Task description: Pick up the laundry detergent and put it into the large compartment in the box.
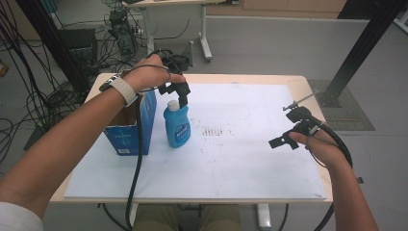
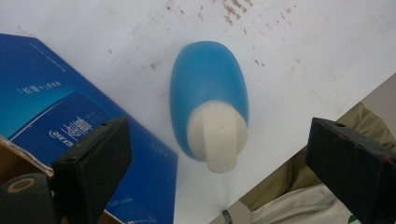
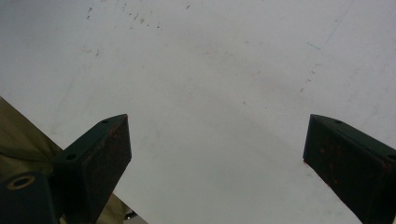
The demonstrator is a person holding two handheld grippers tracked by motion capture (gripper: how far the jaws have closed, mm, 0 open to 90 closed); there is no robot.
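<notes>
A: Where's the blue bottle [image 1: 177,126]?
B: Upright on the white desk [image 1: 231,159], left-centre, w/ its white cap [image 1: 172,104] on top. Just right of the blue cardboard box [image 1: 132,127]; can't tell if they touch.
A: Left tool [image 1: 179,92]?
B: Right above the cap, pointing down. Jaws wide apart, nothing between them but air. In the left gripper view the bottle [image 2: 208,100] sits between the two black jaws, cap [image 2: 217,135] nearest the camera, box [image 2: 70,121] off to the left side.
A: Touching it?
B: No, jaws clear of the cap on both sides.
A: Right tool [image 1: 284,140]?
B: Off on the right side of the desk, well apart from the bottle, held low over the white surface. Jaws spread too, holding nothing; right gripper view has plain white desk [image 3: 210,84] between them, w/ a few brown specks.
A: Box state?
B: Open top, brown inside, standing near the desk's left edge under the left forearm [image 1: 72,134].
</notes>
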